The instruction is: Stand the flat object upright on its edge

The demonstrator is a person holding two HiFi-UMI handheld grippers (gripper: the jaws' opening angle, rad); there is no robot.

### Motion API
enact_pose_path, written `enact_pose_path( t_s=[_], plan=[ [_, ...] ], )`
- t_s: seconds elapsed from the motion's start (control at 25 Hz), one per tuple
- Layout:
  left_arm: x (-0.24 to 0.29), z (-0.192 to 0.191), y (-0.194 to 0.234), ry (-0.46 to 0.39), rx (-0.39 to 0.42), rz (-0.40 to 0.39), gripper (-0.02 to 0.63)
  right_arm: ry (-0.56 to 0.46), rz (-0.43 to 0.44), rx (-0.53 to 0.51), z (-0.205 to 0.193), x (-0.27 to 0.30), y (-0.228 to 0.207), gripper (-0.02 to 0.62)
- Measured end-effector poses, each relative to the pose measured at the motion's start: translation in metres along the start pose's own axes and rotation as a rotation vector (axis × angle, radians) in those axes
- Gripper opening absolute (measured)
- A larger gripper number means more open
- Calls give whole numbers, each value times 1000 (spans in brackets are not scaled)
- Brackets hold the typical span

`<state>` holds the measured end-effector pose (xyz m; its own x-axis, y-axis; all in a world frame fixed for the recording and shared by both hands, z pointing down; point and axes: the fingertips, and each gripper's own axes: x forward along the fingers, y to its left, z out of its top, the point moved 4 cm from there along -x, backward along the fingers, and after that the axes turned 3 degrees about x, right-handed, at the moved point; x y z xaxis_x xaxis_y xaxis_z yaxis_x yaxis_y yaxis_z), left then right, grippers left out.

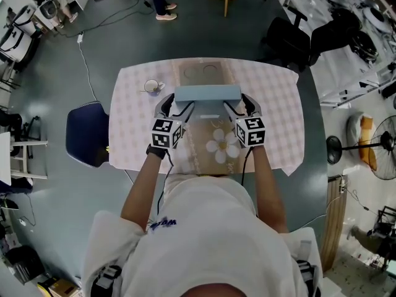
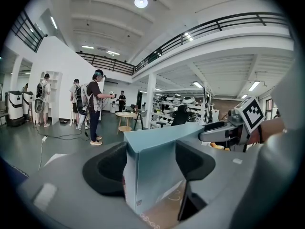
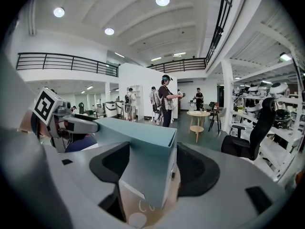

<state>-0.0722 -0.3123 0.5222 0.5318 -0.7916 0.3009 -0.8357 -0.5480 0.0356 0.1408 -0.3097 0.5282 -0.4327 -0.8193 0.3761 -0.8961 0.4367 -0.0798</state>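
Over the checked tablecloth point(image 1: 278, 116) I find the blue box point(image 1: 207, 93) set lengthwise crosswise; left gripper point(image 1: 178, 107) and right gripper point(image 1: 238, 107) each clamp one end.

box point(image 1: 207, 93): smooth matt cardboard | tablecloth point(image 1: 278, 122): soft matt woven cloth | floor point(image 1: 55, 228): smooth, slightly glossy

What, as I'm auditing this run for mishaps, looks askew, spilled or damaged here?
Nothing stands out. The blue box is held upright and level, left claw and right claw clamped near its ends. The cup sits upright beside it; no spill shows on the tablecloth.
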Motion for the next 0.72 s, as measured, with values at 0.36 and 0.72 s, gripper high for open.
enact_pose_path(
  t_s=[0.36,0.72],
  plan=[
    [-3,-2,2,3,-3,8,319,-5,2,-4,2,-2,1,313],
    [-11,0,2,-8,6,18,319,-14,-7,-4,3,-11,-4,313]
  ],
)
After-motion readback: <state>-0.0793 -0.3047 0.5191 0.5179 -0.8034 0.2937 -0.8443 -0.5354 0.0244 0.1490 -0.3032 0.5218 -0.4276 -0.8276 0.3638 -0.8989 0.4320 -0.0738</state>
